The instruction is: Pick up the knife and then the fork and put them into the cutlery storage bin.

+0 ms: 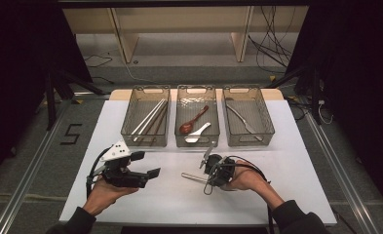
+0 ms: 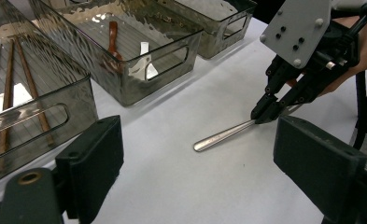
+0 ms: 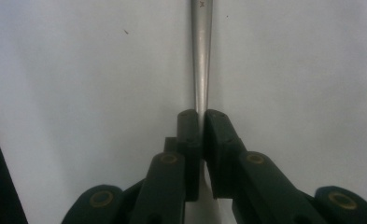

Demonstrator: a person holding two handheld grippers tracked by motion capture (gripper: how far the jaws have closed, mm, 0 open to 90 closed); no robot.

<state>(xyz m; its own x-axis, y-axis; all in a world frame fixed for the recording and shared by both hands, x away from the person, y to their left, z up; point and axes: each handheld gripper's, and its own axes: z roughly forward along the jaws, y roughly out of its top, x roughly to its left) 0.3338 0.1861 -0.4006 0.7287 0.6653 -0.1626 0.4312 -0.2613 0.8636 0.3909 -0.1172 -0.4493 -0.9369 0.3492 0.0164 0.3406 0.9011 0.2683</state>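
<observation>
Your right claw (image 2: 265,113) is closed on a metal utensil (image 2: 223,136). It is slim and silver, with a rounded handle end, and lies flat on the white tabletop (image 1: 145,200) in front of the middle bin (image 1: 197,141). Your left claw (image 1: 147,176) is wide open, holding nothing.

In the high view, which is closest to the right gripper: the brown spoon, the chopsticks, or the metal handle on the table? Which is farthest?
From the right gripper:
1. Metal handle, clamped in its jaws, on the table.
2. Brown spoon, middle bin.
3. Chopsticks, left bin, farthest.
</observation>
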